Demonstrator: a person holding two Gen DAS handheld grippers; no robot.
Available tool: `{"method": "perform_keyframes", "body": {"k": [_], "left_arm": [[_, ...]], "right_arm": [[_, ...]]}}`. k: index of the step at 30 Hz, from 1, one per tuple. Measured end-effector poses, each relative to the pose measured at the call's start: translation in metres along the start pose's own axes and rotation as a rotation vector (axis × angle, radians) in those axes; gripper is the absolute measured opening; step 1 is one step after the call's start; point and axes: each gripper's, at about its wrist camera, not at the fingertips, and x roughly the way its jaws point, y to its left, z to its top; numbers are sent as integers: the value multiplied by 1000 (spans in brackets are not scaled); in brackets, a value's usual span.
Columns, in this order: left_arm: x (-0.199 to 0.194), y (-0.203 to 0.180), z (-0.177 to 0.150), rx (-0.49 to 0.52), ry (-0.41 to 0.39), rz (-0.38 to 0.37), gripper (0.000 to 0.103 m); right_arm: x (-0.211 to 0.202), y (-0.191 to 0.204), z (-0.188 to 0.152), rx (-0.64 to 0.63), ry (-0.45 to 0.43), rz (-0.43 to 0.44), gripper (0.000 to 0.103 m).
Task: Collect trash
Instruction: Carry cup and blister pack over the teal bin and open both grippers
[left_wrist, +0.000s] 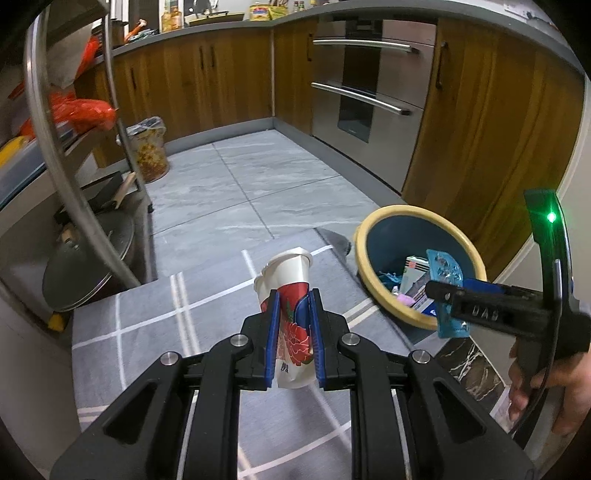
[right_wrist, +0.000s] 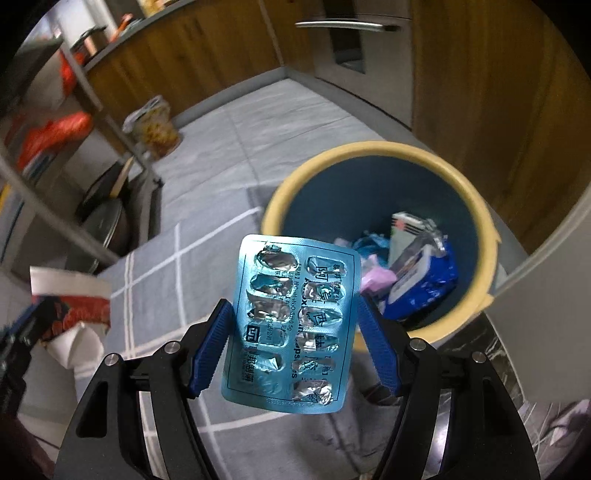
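My left gripper (left_wrist: 295, 297) is shut on a crumpled white paper cup (left_wrist: 286, 269) with a red flower print, held above the grey rug. In the right wrist view the same cup (right_wrist: 74, 295) shows blurred at the left edge. My right gripper (right_wrist: 293, 306) is shut on a used blue blister pack (right_wrist: 291, 325), its pads against the pack's two long edges. In the left wrist view the blister pack (left_wrist: 445, 264) hangs over the near rim of the bin. The round bin (left_wrist: 391, 216) (right_wrist: 369, 147), blue inside with a yellow rim, holds several wrappers and a small box.
A metal rack (left_wrist: 48, 122) with orange bags, a pan and a pot lid stands on the left. A small patterned lined bin (left_wrist: 149, 155) sits by the wooden cabinets. An oven (left_wrist: 365, 88) is at the back. A person's hand (left_wrist: 535, 373) holds the right gripper's handle.
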Motion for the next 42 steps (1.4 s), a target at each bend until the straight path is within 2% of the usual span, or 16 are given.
{"method": "perform_keyframes", "body": {"k": [15, 27, 31, 38, 42], "left_arm": [[34, -56, 31, 21, -35, -108, 16], [82, -97, 45, 86, -83, -184, 16], [97, -105, 44, 74, -90, -251, 16], [119, -123, 29, 144, -43, -314, 16], [125, -136, 22, 202, -32, -320, 17]], "right_arm": [[-16, -66, 28, 127, -67, -5, 70], [-26, -105, 50, 173, -141, -66, 71], [-21, -124, 54, 237, -131, -62, 71], [0, -132, 57, 336, -76, -14, 71], [13, -127, 58, 340, -38, 1, 71]]}}
